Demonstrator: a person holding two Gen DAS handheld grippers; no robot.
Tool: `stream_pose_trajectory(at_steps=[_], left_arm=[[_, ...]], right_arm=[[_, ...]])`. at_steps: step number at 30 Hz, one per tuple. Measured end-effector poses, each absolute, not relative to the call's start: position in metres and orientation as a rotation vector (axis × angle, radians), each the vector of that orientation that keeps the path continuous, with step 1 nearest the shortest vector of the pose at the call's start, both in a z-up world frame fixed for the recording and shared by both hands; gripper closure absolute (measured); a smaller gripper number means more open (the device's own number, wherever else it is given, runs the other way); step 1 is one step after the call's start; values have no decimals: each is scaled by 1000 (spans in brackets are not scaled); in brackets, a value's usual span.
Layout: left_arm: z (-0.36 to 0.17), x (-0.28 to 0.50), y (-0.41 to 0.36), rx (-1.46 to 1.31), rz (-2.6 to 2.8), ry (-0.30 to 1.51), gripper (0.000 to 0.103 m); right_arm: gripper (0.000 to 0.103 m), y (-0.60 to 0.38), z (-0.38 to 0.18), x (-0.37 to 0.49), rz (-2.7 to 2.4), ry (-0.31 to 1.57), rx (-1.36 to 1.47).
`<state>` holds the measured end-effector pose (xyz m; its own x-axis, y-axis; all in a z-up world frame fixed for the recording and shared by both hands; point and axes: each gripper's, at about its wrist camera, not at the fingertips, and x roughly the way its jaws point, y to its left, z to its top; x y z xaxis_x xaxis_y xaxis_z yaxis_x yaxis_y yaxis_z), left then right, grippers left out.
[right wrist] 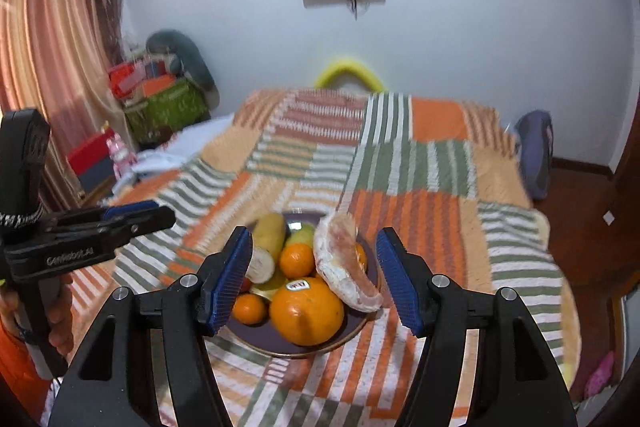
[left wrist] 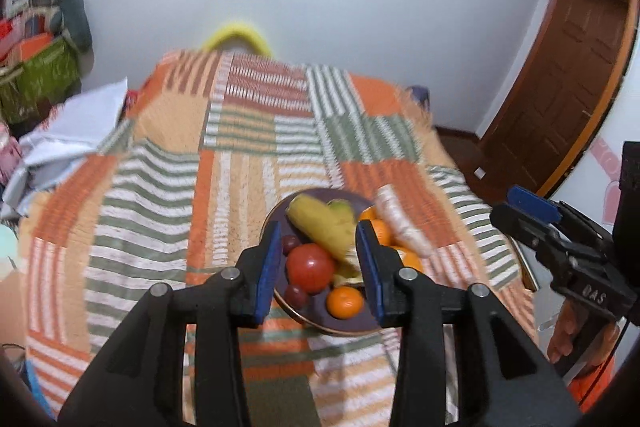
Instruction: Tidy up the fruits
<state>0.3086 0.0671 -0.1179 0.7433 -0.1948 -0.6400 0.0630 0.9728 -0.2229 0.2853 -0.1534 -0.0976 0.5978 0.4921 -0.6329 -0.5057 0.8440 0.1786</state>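
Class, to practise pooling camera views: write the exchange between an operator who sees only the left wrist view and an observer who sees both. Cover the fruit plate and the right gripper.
Operator: Which fruit sits half hidden at the plate's right?
Observer: A large orange with a sticker on top, near the front rim of the plate.
Operator: Is the right gripper holding anything?
Observer: No. The right gripper has its fingers apart and grips nothing.

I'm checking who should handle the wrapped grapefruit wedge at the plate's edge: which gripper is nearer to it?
Right, probably. The right gripper frames the wedge between open fingers from above; the left gripper hovers over the tomato side, with the wedge beyond its right finger.
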Motion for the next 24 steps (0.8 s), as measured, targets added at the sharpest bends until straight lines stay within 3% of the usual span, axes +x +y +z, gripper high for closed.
stream_pose_trajectory(at_steps=[13, 17, 24], left_arm=[[2, 149, 33, -82, -110, 351, 48], [14, 114, 29, -70, -100, 287, 44], [19, 81, 24, -64, -104, 245, 34]], right_arm=[[42, -192, 4, 180, 575, 441, 54], [28, -196, 16, 146, 562, 361, 45], [16, -195, 19, 120, 552, 304, 30]])
